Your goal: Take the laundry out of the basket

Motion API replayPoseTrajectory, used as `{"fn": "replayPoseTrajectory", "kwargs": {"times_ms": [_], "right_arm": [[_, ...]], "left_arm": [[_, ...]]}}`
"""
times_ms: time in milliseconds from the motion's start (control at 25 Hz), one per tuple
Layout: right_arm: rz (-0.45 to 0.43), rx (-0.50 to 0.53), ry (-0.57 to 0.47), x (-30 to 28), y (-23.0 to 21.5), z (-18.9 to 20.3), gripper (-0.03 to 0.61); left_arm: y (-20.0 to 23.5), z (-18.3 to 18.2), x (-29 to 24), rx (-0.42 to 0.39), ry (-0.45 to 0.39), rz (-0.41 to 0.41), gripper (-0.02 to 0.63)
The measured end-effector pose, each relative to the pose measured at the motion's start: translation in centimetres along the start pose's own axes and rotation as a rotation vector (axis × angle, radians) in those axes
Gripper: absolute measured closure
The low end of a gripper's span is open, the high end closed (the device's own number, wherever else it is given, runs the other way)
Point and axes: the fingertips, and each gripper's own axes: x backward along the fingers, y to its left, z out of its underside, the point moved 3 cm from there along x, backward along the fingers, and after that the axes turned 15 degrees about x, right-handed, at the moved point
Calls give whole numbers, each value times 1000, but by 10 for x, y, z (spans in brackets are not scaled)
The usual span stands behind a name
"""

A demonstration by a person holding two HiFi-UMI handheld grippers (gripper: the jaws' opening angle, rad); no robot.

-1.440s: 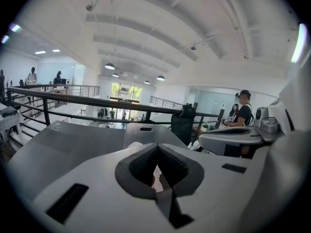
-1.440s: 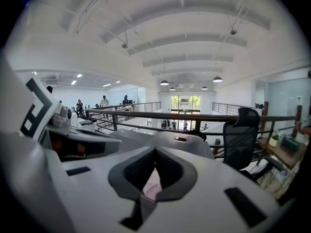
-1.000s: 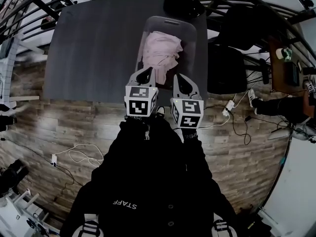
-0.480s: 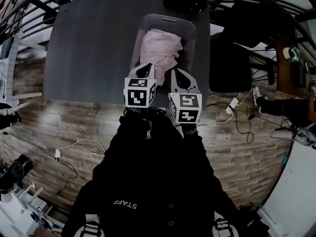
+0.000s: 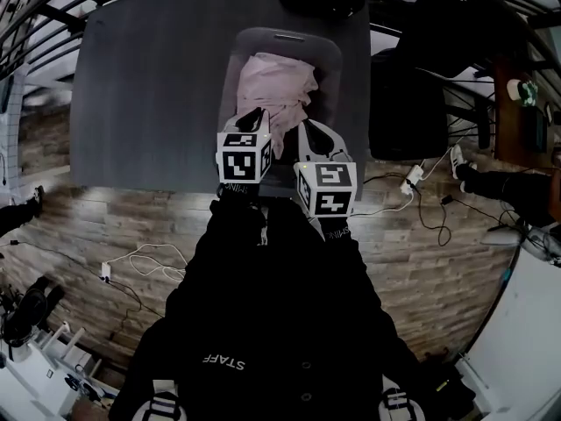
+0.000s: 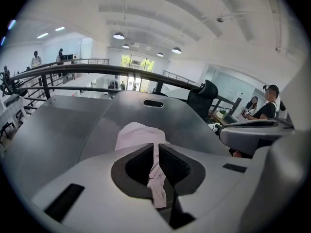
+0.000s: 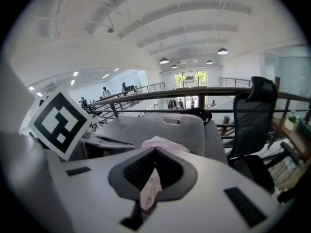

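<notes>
Head view: pink laundry [image 5: 276, 86] heaped in grey basket [image 5: 230, 68] on dark table [image 5: 140, 86], long axis running away from the person; left gripper [image 5: 255, 115] and right gripper [image 5: 306, 132] side by side at its near end, the left slightly further in.

Left gripper view: jaws pinched together on a fold of laundry [image 6: 156, 178]; bulk lies ahead and lower.

Right gripper view: jaws likewise clamping a fold of laundry [image 7: 149, 188]; heap ahead; lift probably goes up and back.

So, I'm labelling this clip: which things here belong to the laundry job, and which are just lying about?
Job in hand: pink garment, pinched by both the left gripper and the right gripper; grey basket that holds it.
Lying about: office chair; floor cables; power strip.
</notes>
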Motion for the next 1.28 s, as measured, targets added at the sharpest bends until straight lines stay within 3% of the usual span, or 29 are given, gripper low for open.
{"fn": "replayPoseTrajectory", "kwargs": {"times_ms": [240,400,520,800,1200,1280], "right_arm": [[-19,-40,29,-17,-13,3,563],[-27,-54,46,-25,-18,7,563],[-32,-64,55,-29,-21,7,563],[-27,-76,66,-35,-33,4,563],[-22,-99,63,-38,-37,6,563],[-18,-107,53,-35,-40,6,563]], "left_arm": [[8,18,-40,-22,106,1,480],[11,36,-67,-43,220,13,334],[15,38,-81,-81,239,-18,293],[25,53,-113,-45,290,-63,202],[43,71,-150,-155,321,-234,192],[45,72,-150,-161,317,-249,241]]}}
